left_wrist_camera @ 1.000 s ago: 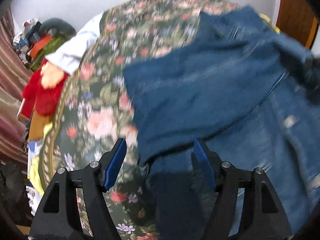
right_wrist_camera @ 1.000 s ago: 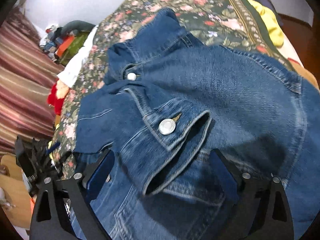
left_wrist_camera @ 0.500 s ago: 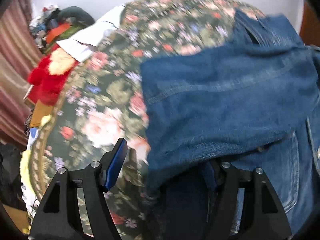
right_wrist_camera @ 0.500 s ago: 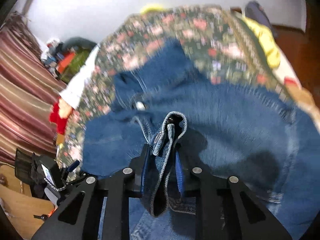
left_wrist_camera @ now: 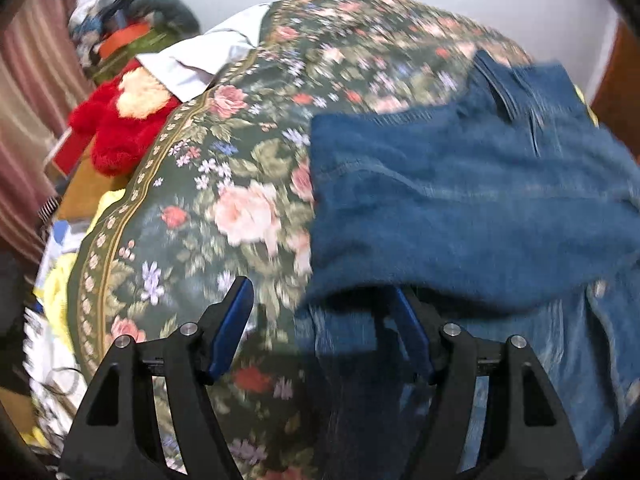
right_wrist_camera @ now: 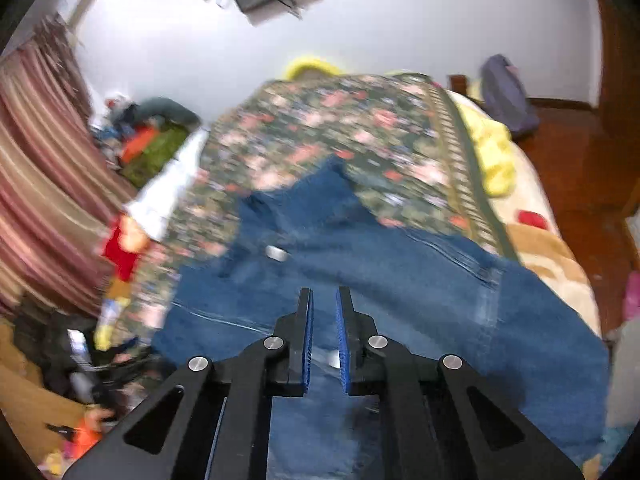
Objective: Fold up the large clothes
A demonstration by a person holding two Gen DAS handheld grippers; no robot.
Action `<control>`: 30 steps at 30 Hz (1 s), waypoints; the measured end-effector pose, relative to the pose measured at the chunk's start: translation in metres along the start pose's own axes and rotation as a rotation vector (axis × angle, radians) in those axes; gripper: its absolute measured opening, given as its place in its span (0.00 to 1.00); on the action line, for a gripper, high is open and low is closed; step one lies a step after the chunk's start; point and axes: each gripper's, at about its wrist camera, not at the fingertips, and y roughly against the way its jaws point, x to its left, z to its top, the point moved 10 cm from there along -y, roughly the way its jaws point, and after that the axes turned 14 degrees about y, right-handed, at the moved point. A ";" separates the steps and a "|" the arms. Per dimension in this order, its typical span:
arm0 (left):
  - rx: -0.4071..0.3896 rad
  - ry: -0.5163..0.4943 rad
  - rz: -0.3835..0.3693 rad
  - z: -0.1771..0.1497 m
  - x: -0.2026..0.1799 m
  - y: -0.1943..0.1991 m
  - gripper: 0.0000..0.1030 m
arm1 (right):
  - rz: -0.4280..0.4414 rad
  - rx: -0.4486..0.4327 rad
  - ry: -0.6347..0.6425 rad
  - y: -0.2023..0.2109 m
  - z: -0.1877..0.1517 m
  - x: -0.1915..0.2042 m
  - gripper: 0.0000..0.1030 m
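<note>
Left wrist view: denim jacket (left_wrist_camera: 460,208) lies on the flowered bedspread (left_wrist_camera: 224,184), one panel or sleeve lapped over the body, so folding looks started but far from finished. Left gripper (left_wrist_camera: 320,320) has jaws spread; the folded denim edge sits over the right finger, nothing pinched. Red plush toy (left_wrist_camera: 116,132), white cloth (left_wrist_camera: 200,64) and a clothes pile (left_wrist_camera: 132,28) crowd the bed's left side.

Right wrist view, blurred: right gripper (right_wrist_camera: 323,320) has jaws pressed nearly together, no cloth visible between them, hanging above the jacket (right_wrist_camera: 380,280). Jacket is spread wide, a metal button (right_wrist_camera: 277,253) showing. Yellow blanket (right_wrist_camera: 492,156), striped curtain (right_wrist_camera: 44,184) and floor clutter (right_wrist_camera: 80,364) ring the bed; bedspread beyond the jacket is free for folding.
</note>
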 end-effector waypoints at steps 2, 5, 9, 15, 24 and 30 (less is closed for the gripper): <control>0.016 -0.032 -0.002 -0.013 -0.004 0.005 0.67 | -0.013 0.060 0.013 -0.013 -0.019 -0.005 0.09; 0.018 -0.054 -0.028 -0.024 -0.009 0.018 0.67 | 0.013 0.166 -0.001 -0.033 -0.043 -0.005 0.09; -0.016 -0.028 -0.050 -0.019 -0.010 0.036 0.67 | 0.046 0.204 0.008 -0.049 -0.057 0.003 0.09; -0.050 -0.015 -0.063 -0.005 -0.016 0.045 0.67 | -0.073 0.331 0.171 -0.084 -0.082 0.010 0.09; -0.047 -0.078 -0.096 -0.003 -0.044 0.041 0.67 | -0.208 0.307 0.257 -0.068 -0.091 -0.020 0.88; -0.048 -0.115 -0.133 -0.006 -0.071 0.043 0.68 | 0.031 0.214 0.037 -0.050 -0.078 -0.009 0.88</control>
